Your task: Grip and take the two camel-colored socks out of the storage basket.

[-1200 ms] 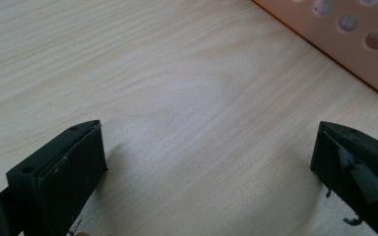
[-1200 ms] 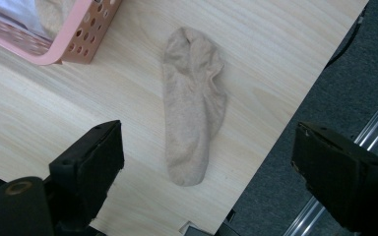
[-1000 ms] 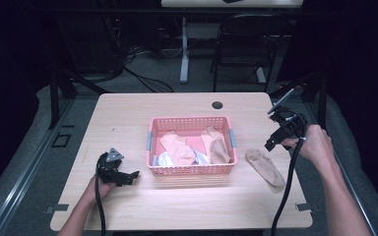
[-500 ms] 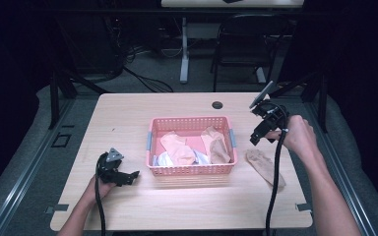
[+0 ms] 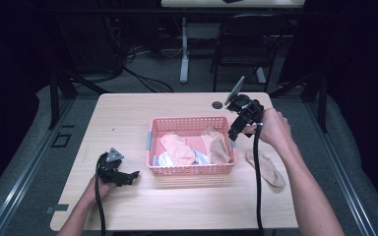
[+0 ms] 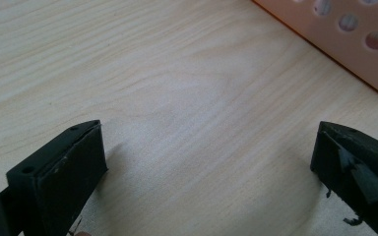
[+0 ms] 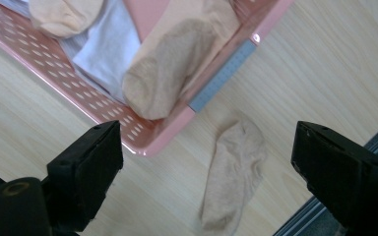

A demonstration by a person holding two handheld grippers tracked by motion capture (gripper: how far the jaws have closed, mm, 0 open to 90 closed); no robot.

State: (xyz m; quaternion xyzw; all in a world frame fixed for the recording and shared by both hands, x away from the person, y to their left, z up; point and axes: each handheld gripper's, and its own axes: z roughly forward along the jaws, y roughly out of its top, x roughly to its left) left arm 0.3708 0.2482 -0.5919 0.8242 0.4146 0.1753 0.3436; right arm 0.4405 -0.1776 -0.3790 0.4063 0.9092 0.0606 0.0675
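While lying flat on the counter (image 5: 128, 118) just beside the basket's right end, at about four o'clock from the basket's middle, the loose beige sock (image 5: 267, 168) touching neither tool. Showing again in the right gripper view, sock (image 7: 234, 172) stretched lengthwise between the two black jaws but well below them, apart from both pads.

Hovering over the basket's right end, at about two o'clock from its middle: right tool (image 5: 236, 129), gripped by the right hand (image 5: 274, 129), jaws released and standing wide, nothing between them, cable hanging down toward six o'clock.

Sitting near the counter's middle: pink basket (image 5: 191, 169) with perforated walls. Holding several pieces: a beige sock (image 5: 218, 147) at the right side, a peach sock (image 5: 178, 148) toward the middle, white cloth (image 5: 163, 159) peeking out at the lower left. Lying against the grey handle (image 7: 221, 81) at the basket's end, as seen in the right gripper view: that inner beige sock (image 7: 170, 73).

Resting on the counter at about eight o'clock from the basket, near its left corner: left tool (image 5: 128, 177), held in the left hand (image 5: 102, 188). Jaws released and wide apart in the left gripper view, bare wood between them, basket wall (image 6: 344, 39) at about one o'clock.

Sitting at about twelve o'clock near the far edge: small dark round disc (image 5: 217, 104).
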